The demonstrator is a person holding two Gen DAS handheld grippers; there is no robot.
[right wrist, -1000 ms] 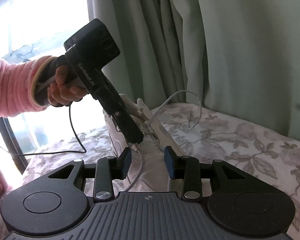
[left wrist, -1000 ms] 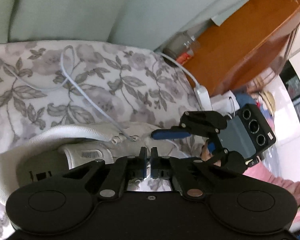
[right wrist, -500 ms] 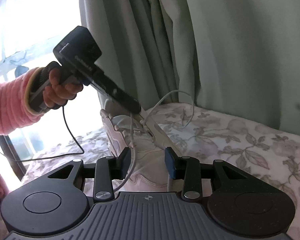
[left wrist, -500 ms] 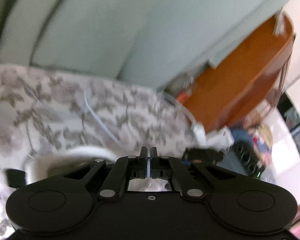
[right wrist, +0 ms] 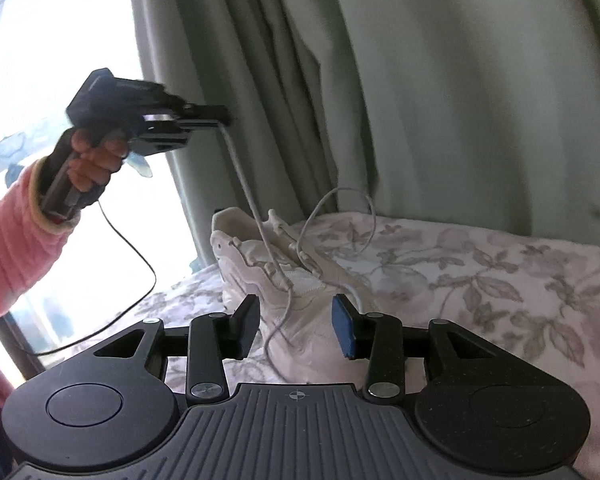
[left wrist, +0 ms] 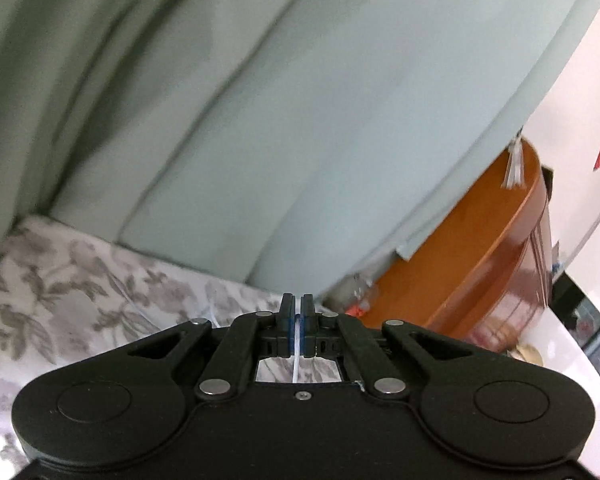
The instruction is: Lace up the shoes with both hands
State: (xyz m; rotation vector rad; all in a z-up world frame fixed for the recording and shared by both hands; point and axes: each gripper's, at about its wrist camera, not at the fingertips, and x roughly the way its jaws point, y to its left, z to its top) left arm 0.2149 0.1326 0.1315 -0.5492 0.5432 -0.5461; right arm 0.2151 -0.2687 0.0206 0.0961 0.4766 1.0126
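A white sneaker lies on the floral cloth in the right wrist view, toe toward me. My left gripper is shut on the white lace; in the right wrist view it is raised high above the shoe's left side, with the lace drawn taut down to the eyelets. The other lace end loops loosely over the shoe's far side. My right gripper is open and empty, just in front of the shoe's toe. The shoe is hidden in the left wrist view.
Green curtains hang behind the bed, with a bright window at the left. A black cable trails from the left gripper. A brown wooden board stands at the right in the left wrist view.
My left gripper has risen from the shoe's eyelets to high above it, pulling the lace taut. The shoe has dropped out of its view. My right gripper has stayed open and nearly still.
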